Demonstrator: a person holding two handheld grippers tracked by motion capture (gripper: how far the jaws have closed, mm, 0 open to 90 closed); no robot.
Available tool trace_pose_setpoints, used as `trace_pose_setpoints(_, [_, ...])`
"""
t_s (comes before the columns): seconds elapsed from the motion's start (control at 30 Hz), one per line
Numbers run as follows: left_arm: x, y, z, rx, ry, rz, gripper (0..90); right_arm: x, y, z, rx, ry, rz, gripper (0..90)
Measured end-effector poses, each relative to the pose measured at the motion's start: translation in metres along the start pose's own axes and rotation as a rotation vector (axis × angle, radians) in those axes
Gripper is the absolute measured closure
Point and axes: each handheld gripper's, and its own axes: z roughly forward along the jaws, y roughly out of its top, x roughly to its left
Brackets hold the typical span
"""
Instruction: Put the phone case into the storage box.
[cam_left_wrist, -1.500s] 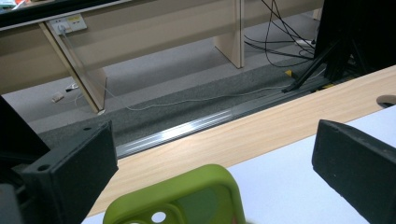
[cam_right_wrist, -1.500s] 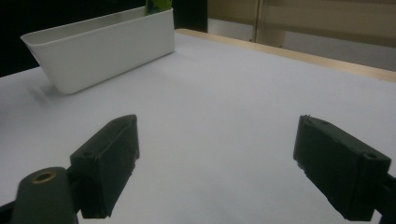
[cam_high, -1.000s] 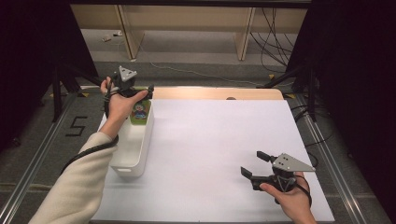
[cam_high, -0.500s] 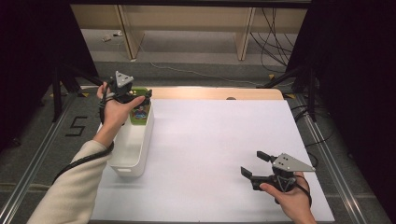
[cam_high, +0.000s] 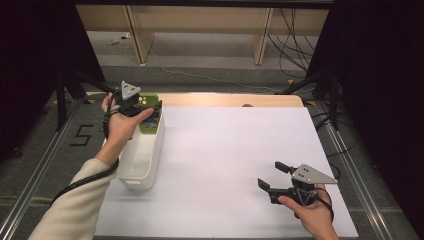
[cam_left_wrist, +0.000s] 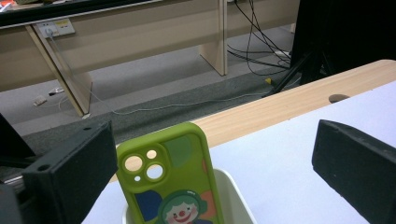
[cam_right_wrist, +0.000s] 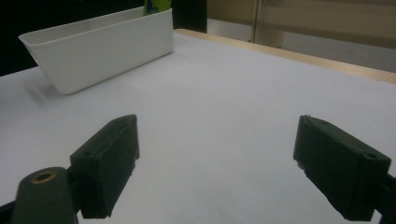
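Upright, phone case (cam_left_wrist: 173, 186) stands lengthwise in bin (cam_high: 145, 155), cutouts topmost

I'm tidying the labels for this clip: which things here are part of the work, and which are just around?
In the work:
- phone case, green, standing in the bin
- bin, white
- left gripper, jaws open either side of the case

Just around:
- right gripper, open, over bare table
- table
- cables on the floor

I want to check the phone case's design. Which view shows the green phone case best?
The left gripper view: the green phone case stands close up in the white bin, with camera holes and clown print clear. The high view shows it small, partly behind the left gripper. The right gripper view catches just its tip.
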Motion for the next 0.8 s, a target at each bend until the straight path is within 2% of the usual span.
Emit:
trace_pose_setpoints(0.37, [-0.006, -0.005, -0.012, -0.009, -0.031, -0.011, 0.0, 0.0, 0.0, 0.0, -0.001, -0.001, 0.001, 15.5])
trace_pose_setpoints(0.8, [-0.008, -0.01, -0.024, -0.027, -0.055, -0.018, 0.0, 0.0, 0.0, 0.0, -0.002, -0.002, 0.0, 15.5])
